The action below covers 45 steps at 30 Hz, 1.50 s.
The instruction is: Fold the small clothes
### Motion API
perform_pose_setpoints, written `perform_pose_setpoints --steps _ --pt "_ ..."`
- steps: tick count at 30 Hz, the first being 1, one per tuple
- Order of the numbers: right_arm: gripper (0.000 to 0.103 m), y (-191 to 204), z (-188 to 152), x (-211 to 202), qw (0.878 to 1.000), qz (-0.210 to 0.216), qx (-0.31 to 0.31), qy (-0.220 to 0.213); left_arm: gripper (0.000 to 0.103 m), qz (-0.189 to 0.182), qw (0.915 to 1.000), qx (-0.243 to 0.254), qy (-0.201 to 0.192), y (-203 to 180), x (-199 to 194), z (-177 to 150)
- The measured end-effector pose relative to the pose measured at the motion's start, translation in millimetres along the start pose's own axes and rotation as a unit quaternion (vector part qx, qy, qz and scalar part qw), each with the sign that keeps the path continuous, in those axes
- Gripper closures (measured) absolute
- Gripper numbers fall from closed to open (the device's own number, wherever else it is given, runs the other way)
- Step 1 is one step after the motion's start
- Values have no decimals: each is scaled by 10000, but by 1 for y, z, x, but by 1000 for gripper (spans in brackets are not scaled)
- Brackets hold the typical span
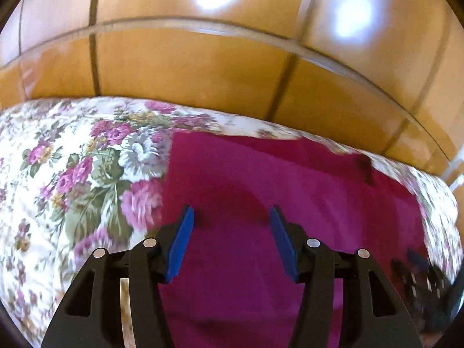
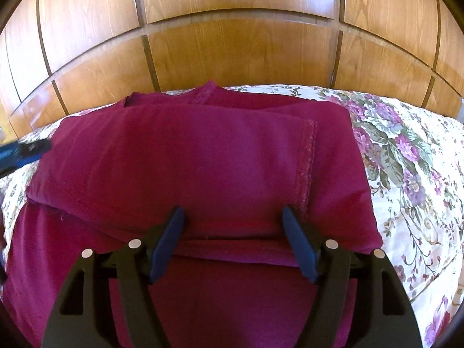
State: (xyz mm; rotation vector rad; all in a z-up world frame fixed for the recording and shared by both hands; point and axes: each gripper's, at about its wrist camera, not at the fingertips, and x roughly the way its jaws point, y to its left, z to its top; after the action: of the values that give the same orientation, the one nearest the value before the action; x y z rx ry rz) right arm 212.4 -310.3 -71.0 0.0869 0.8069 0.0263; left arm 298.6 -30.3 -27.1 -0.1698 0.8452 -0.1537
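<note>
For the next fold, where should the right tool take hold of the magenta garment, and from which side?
Probably the folded near edge of the magenta garment, between the open fingers of the right tool. It lies as a raised, layered lip across the floral bedspread, so coming from the near side, low, lets one finger slip under all layers.

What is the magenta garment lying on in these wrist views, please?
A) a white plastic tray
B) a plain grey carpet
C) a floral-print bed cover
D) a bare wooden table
C: the magenta garment lies partly folded on a floral-print bed cover with purple flowers, in front of wooden panelling.
</note>
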Motion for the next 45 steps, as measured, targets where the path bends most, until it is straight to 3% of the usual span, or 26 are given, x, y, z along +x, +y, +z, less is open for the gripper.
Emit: perform_pose_setpoints --steps 4,6,7,10,14,29,45 --pt "31 0 -1 1 10000 4 1 -18 49 379 9989 -134 224 12 35 10" --pt "31 0 -1 1 10000 32 20 -20 45 481 9987 -15 154 14 42 5" --pt "31 -1 -1 2 10000 36 22 -20 38 559 9984 -1 77 14 41 2" --pt "30 -1 -1 3 10000 55 39 -20 36 505 9983 -237 161 22 39 2" --pt "30 -1 0 3 10000 52 32 -23 36 740 9972 -110 -17 14 10 -3" --pt "30 1 0 4 10000 -24 -15 -25 36 467 9953 342 -781 -1 -102 -57" --pt "24 13 1 3 9985 -487 -239 16 36 506 9950 417 -751 3 -149 -108"
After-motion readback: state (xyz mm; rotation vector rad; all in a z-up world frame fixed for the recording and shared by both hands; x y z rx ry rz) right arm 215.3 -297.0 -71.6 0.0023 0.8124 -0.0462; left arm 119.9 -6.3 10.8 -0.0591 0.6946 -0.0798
